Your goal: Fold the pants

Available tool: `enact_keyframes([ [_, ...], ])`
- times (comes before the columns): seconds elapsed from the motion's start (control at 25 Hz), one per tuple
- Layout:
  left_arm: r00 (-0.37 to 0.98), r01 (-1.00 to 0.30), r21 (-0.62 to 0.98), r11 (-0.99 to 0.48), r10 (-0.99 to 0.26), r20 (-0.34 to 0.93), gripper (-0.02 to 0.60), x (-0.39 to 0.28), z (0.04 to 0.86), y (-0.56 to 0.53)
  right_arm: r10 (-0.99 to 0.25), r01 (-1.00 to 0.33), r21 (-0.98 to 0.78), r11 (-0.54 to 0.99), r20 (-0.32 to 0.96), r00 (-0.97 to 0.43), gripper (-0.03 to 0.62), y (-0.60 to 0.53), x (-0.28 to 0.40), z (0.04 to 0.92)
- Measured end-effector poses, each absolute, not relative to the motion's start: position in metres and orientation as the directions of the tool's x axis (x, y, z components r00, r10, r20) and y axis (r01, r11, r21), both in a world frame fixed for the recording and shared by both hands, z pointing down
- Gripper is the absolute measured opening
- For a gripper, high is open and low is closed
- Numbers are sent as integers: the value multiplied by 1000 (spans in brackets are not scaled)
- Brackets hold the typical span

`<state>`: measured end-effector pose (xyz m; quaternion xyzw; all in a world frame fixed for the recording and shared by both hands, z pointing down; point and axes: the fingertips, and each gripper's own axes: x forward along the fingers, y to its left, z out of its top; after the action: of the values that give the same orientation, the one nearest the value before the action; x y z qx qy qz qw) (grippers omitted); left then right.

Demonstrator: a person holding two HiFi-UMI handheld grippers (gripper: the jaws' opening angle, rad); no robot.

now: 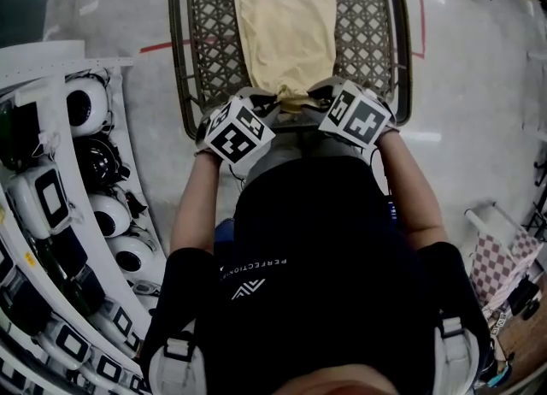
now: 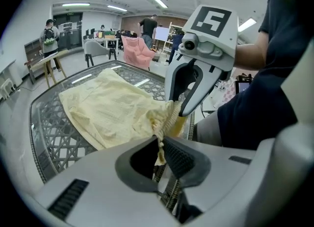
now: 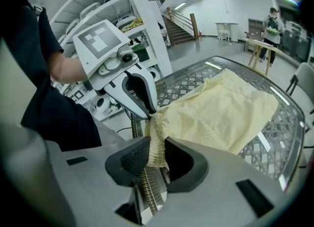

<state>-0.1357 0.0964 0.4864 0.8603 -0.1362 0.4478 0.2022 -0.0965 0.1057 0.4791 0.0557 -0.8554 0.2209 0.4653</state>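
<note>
Pale yellow pants (image 1: 286, 26) lie lengthwise on a metal lattice table (image 1: 184, 60), with the gathered waistband at the near edge. My left gripper (image 1: 267, 104) and right gripper (image 1: 318, 99) sit side by side at that edge, each shut on the waistband. In the left gripper view, the fabric (image 2: 113, 110) bunches into the left gripper (image 2: 159, 152) and the right gripper (image 2: 189, 91) pinches it just beyond. In the right gripper view, the ribbed band of the pants (image 3: 221, 113) is pinched in the right gripper (image 3: 156, 155), beside the left gripper (image 3: 142, 93). The waistband end is lifted slightly off the table.
White curved shelving (image 1: 85, 179) with several white and black devices stands close on the left. A checkered cloth (image 1: 496, 256) lies at the lower right. A pink armchair (image 2: 137, 51) and people (image 2: 49, 34) are far behind the table. Red tape (image 1: 158, 45) marks the floor.
</note>
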Motion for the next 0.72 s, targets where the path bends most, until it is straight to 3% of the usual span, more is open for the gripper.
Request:
enact_keyframes([
  [0.72,519,-535,190,-823,-143,843,28,-142,461,-6,60,-297,-281,912,810,-583,97,-7,-88,453],
])
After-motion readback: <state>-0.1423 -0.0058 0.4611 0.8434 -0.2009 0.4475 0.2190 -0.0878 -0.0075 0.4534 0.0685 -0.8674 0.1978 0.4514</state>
